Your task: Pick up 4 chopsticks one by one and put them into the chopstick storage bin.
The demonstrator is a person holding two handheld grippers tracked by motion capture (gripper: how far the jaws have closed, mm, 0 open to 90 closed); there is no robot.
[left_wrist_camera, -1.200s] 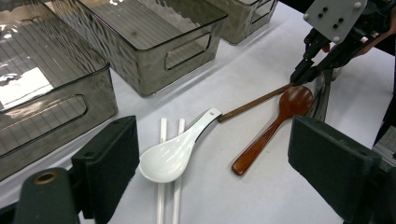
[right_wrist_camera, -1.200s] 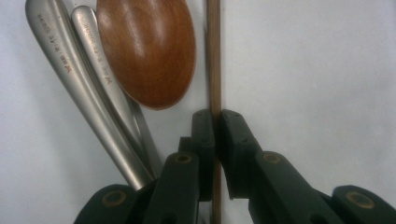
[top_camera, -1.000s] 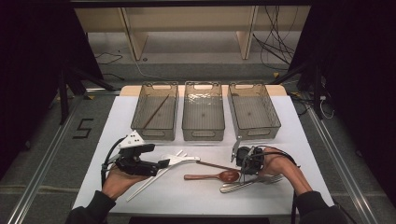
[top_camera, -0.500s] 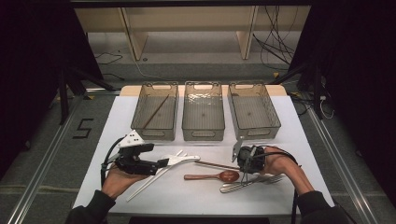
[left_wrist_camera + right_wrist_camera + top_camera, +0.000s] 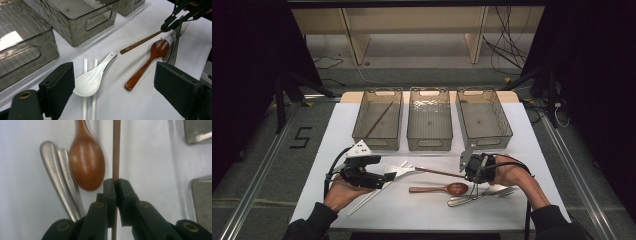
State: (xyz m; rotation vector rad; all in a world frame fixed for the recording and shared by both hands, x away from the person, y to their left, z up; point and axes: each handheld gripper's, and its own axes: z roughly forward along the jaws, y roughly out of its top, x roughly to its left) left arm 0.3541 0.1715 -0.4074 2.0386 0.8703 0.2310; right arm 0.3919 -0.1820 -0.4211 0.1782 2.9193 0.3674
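My right gripper (image 5: pixel 468 174) (image 5: pixel 116 182) is shut on a thin wooden chopstick (image 5: pixel 439 172) (image 5: pixel 116 150), gripping it near one end; the free end points toward the left hand. Beside it lie a brown wooden spoon (image 5: pixel 439 189) (image 5: pixel 87 167) and metal cutlery (image 5: pixel 482 195) (image 5: pixel 60 180). My left gripper (image 5: pixel 389 178) (image 5: pixel 115 72) is open, jaws wide apart, with a white ceramic spoon (image 5: pixel 93 80) and two white chopsticks (image 5: pixel 85 105) on the table in front of it. In the left gripper view, the right gripper (image 5: pixel 172 23) holds the wooden chopstick (image 5: pixel 140 43) above the wooden spoon (image 5: pixel 147 62).
Three clear plastic bins stand in a row at the back of the white table (image 5: pixel 532 150). The left bin (image 5: pixel 362 131) holds one wooden chopstick (image 5: pixel 378 120). The middle bin (image 5: pixel 429 142) and the right bin (image 5: pixel 504 127) look empty. Beyond the table are shelf legs and cables.
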